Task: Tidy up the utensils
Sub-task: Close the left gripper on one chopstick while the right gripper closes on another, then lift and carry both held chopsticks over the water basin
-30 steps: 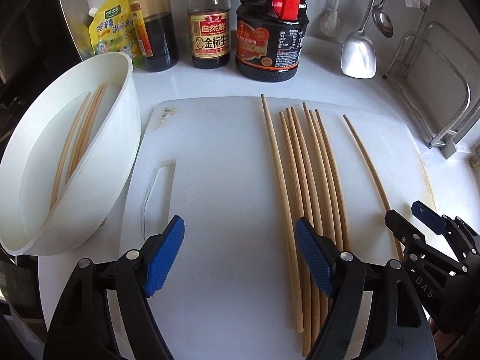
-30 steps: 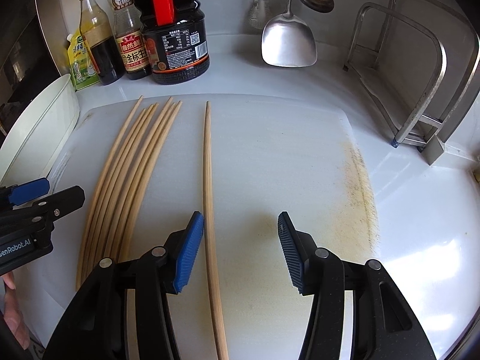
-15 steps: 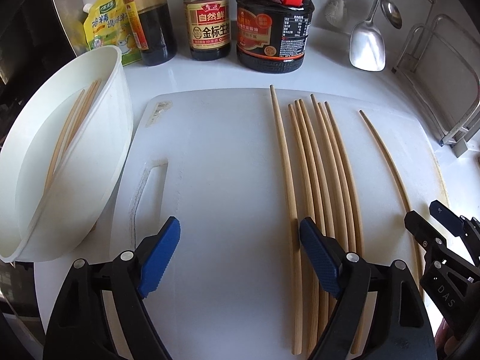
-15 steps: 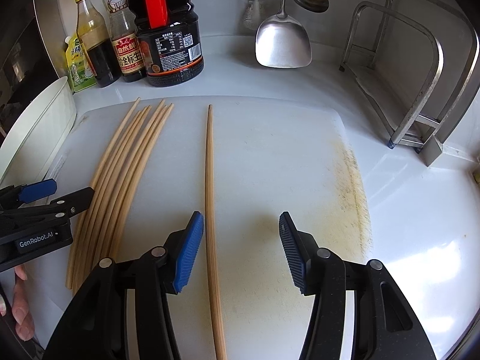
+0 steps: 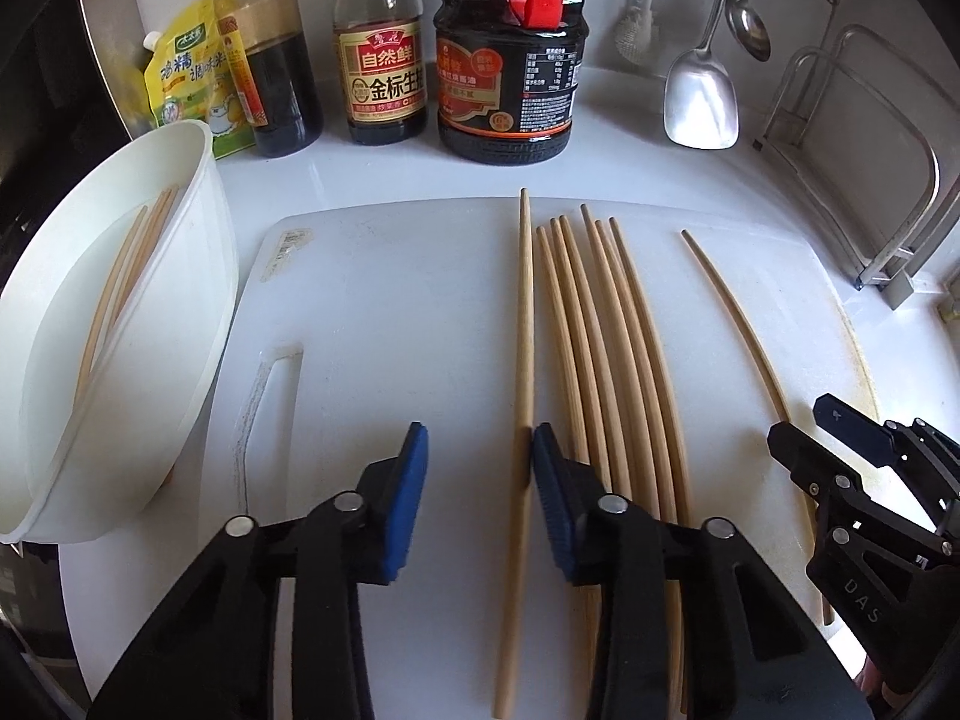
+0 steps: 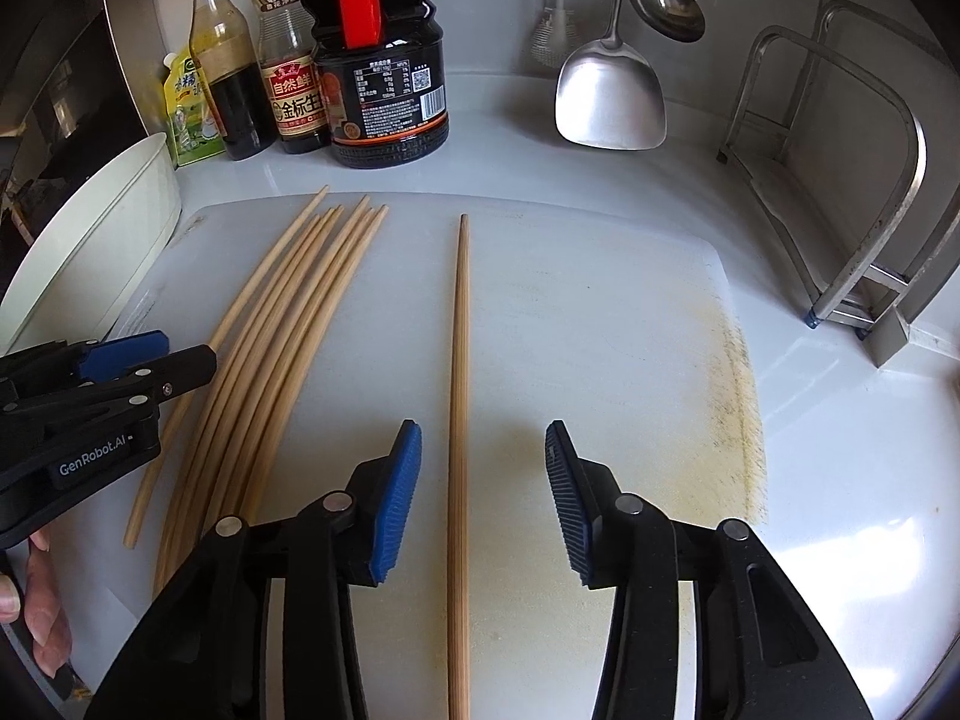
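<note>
Two grippers – left gripper (image 5: 477,468) and right gripper (image 6: 483,480) – each straddle one chopstick (image 5: 523,360) mid-cutting board (image 5: 372,312), fingers just narrowing, not clamped. Next – pinch, lift toward white bowl (image 5: 198,300).

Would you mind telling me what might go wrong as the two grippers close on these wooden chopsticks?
1. The left gripper, jaws just closing, has its right pad against the leftmost wooden chopstick with the left pad clear; it may slide sideways rather than get pinched.
2. The bundle of chopsticks lies beside that pad and could be nudged.
3. The right gripper, also closing, straddles the lone chopstick untouched; it could roll on the white cutting board.
</note>
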### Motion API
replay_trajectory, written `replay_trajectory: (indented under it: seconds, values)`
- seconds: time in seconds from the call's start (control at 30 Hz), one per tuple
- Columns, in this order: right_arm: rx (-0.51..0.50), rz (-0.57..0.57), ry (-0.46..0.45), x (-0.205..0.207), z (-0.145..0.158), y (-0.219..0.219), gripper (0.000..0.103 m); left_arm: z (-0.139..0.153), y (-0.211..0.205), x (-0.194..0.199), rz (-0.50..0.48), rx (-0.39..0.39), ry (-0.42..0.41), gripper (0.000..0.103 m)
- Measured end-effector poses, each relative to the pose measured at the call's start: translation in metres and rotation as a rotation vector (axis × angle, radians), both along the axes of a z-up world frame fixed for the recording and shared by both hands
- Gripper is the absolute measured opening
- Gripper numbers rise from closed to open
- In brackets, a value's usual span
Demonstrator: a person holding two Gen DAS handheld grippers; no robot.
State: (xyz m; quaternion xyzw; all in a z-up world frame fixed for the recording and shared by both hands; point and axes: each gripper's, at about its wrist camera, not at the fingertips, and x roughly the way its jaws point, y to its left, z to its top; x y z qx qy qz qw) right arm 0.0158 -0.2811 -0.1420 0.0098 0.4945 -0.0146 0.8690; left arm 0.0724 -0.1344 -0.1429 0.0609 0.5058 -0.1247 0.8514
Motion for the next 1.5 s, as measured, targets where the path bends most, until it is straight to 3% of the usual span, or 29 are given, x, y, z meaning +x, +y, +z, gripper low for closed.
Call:
replay_trajectory:
  seconds: [0.07, 0.1, 0.37, 0.57, 0.77, 1.2, 1.5]
  values:
    - [0.000, 0.004, 0.001, 0.000, 0.001, 0.002, 0.011, 0.000, -0.002, -0.001, -0.008, -0.004, 0.000, 0.015]
    - [0.007, 0.004, 0.002, 0.000, 0.001, 0.002, 0.007, 0.000, -0.003, -0.001, -0.012, -0.006, 0.002, 0.009]
    - [0.096, -0.019, -0.003, -0.005, 0.008, -0.001, 0.006, 0.007, 0.006, -0.004, -0.012, -0.042, 0.023, 0.007]
    - [0.132, -0.027, -0.031, -0.008, 0.031, 0.006, 0.006, 0.031, 0.021, -0.013, -0.011, -0.076, 0.000, 0.007]
    - [0.143, 0.008, -0.078, -0.003, 0.064, 0.036, 0.006, 0.063, 0.064, -0.017, 0.027, -0.100, -0.042, 0.007]
    - [0.215, 0.199, -0.151, 0.064, 0.110, 0.173, 0.006, 0.119, 0.198, 0.012, 0.159, -0.076, -0.141, 0.007]
    - [0.263, 0.263, -0.111, 0.121, 0.098, 0.263, 0.006, 0.110, 0.271, 0.054, 0.225, -0.053, -0.117, 0.007]
